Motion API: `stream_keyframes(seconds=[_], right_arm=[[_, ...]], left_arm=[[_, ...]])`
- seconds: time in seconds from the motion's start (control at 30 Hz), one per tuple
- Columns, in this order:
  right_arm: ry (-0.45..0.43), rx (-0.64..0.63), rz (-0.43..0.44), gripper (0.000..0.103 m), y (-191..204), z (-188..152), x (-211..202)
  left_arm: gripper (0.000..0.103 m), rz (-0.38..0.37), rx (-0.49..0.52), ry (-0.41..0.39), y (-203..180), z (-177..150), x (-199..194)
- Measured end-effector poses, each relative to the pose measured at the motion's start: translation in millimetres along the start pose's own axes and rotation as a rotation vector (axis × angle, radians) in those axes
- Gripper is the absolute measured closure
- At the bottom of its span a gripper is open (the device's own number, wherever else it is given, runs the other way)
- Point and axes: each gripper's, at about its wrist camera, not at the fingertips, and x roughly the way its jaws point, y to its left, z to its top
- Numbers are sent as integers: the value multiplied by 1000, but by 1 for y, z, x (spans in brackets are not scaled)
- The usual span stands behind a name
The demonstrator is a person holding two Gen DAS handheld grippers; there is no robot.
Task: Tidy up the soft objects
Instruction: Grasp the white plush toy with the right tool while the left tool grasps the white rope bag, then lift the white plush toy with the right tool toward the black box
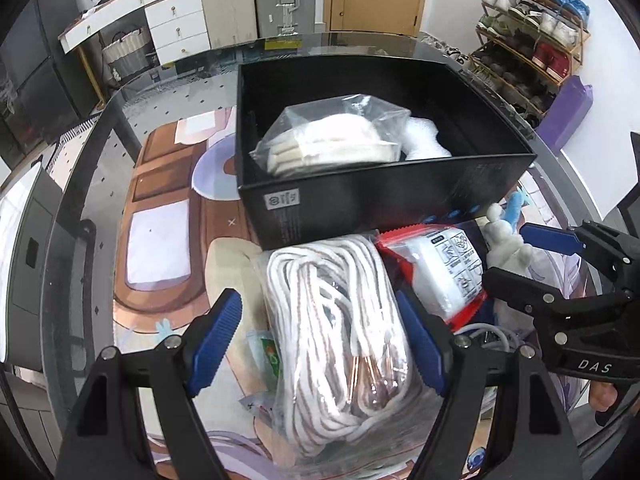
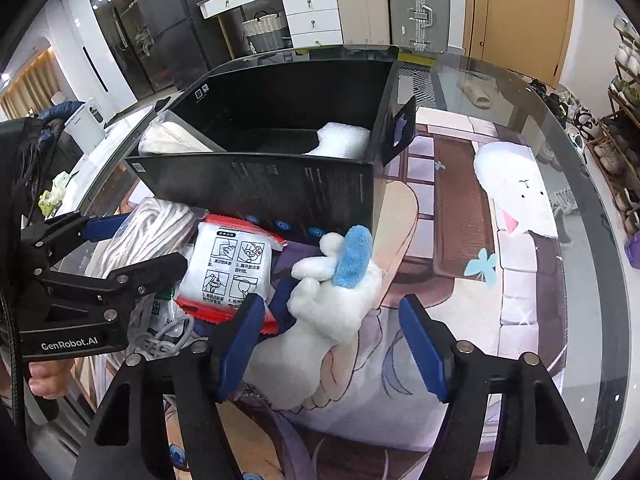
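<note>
A black box (image 1: 384, 204) (image 2: 260, 188) stands on the glass table and holds a bagged white cloth (image 1: 336, 140) (image 2: 168, 140) and white foam (image 1: 424, 140) (image 2: 340, 142). In front of it lie a bagged white rope coil (image 1: 340, 340) (image 2: 148, 228), a red-edged white packet (image 1: 440, 272) (image 2: 226, 268) and a white plush toy with a blue ear (image 1: 506, 240) (image 2: 328, 292). My left gripper (image 1: 320, 340) (image 2: 136, 240) is open, its jaws either side of the rope coil. My right gripper (image 2: 332, 344) (image 1: 524, 256) is open around the plush toy.
The glass table (image 2: 580, 320) covers a cartoon-print mat (image 1: 160, 240). A tangle of white cable (image 2: 168, 336) lies under the packet. A shoe rack (image 1: 528, 40) stands at the right, suitcases (image 2: 416, 4) and white drawers (image 1: 176, 20) beyond the table.
</note>
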Motion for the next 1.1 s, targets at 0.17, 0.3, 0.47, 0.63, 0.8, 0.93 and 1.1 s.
stream_keyframes(seconds=[0.17,0.3,0.47,0.63,0.8,0.93,1.1], right_arm=[[7,-17,5,49,4,0,2],[13,-28,13,59,5,-2,2],[20,-25,25,62,4,-3,0],[12,-33,23,62,4,-4,-7],[-10,-33,27,63,6,-6,-18],[-28,-41,28,63,9,-7,-26],[-46,-48,26,63,12,-9,-34]], left_arm=[[38,5,11,19,0,0,3],[42,7,15,18,-1,0,1],[47,-2,4,20,0,0,-1],[49,-1,7,21,2,-1,-6],[53,-4,13,17,3,-2,-10],[55,-12,18,8,0,-2,-15],[56,-32,25,9,-3,-4,-18]])
